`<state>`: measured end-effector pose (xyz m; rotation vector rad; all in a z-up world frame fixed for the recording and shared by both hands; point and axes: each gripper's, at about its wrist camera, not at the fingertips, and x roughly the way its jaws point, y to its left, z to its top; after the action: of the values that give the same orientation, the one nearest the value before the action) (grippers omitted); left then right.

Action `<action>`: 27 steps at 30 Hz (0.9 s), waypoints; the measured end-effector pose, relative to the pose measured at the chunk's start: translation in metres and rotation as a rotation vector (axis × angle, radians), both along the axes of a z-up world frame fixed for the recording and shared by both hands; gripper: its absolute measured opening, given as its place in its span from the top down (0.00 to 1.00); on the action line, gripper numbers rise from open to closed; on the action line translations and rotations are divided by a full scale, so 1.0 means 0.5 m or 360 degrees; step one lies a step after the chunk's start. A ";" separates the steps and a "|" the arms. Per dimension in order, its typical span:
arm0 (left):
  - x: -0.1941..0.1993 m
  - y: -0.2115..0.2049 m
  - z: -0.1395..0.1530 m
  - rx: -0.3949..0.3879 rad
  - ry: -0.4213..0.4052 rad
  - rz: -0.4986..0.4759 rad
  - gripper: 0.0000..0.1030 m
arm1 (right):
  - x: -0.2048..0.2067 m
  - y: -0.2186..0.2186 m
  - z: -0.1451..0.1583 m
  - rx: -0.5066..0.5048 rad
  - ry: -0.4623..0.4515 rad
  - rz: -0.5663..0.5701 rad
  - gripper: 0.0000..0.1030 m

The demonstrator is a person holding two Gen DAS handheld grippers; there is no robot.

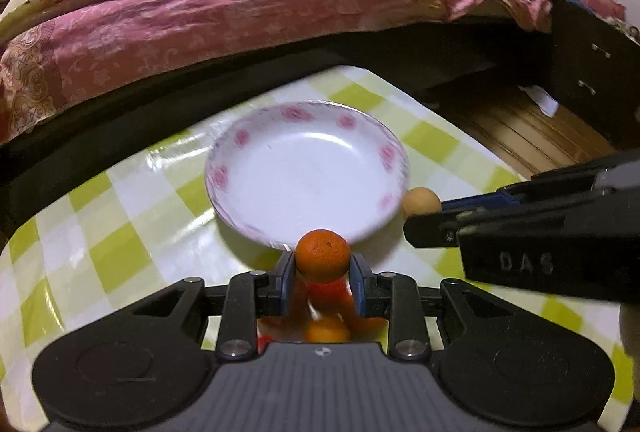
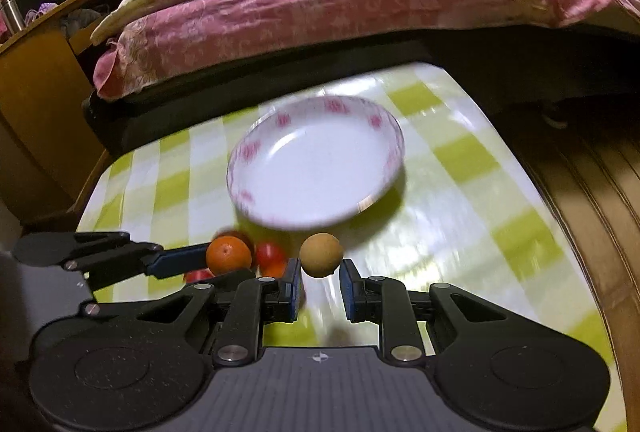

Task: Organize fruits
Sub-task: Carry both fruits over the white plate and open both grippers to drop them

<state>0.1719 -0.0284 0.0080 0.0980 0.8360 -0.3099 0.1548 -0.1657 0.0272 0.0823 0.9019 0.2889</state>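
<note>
A white plate with pink flowers sits on the green-checked table and holds nothing. My left gripper is shut on an orange fruit, held just before the plate's near rim. My right gripper is shut on a small tan round fruit, also near the plate's rim. More red and orange fruits lie on the table under the left gripper; they show blurred in the left wrist view.
The table carries a glossy green-and-white checked cloth. A bed with a pink floral quilt runs along the far side. A dark drawer unit and wooden floor lie to the right. A wooden cabinet stands at left.
</note>
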 end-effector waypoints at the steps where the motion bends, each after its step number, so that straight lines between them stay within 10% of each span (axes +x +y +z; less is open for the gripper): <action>1: 0.010 0.000 -0.001 0.0009 -0.0006 0.0004 0.65 | 0.015 0.006 -0.001 -0.0007 -0.0007 0.0012 0.82; 27: 0.085 0.020 -0.036 0.0046 0.0041 0.0070 0.59 | 0.139 0.031 -0.055 -0.0050 0.0017 0.0076 0.85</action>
<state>0.2144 -0.0186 -0.0103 0.1026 0.8674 -0.2586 0.2242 -0.1502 -0.0004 0.0332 0.9196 0.3186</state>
